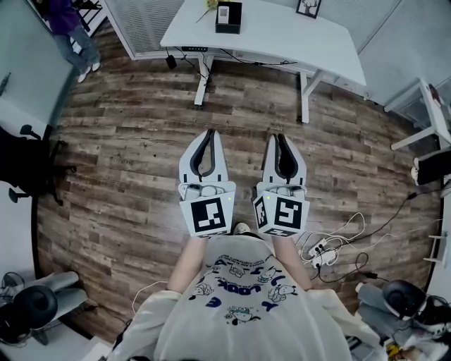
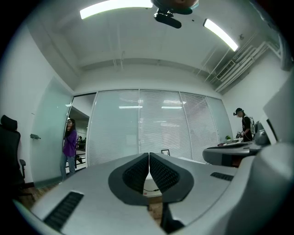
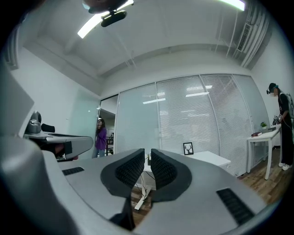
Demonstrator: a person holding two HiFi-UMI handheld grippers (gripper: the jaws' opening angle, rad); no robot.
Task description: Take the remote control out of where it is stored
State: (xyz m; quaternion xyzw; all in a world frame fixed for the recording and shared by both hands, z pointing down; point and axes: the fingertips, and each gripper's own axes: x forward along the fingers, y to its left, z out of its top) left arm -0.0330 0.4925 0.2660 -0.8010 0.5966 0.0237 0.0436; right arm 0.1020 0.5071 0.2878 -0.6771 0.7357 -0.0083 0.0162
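Observation:
A white desk (image 1: 282,35) stands ahead at the far side of the wooden floor. On it sits a black holder (image 1: 228,17) with a pale slim thing in it, too small to tell what it is. A small picture frame (image 1: 308,8) stands further right on the desk. My left gripper (image 1: 206,134) and right gripper (image 1: 280,137) are held side by side at waist height, pointing at the desk and well short of it. The left gripper (image 2: 149,155) is shut and holds nothing. The right gripper (image 3: 147,150) is also shut with nothing held; the frame (image 3: 188,148) shows beyond it.
A person in purple (image 1: 70,28) stands by the glass door at the far left. Another person (image 3: 281,124) stands by a side table at the right. A black office chair (image 1: 21,166) is at my left. Cables and a power strip (image 1: 320,250) lie on the floor at my right.

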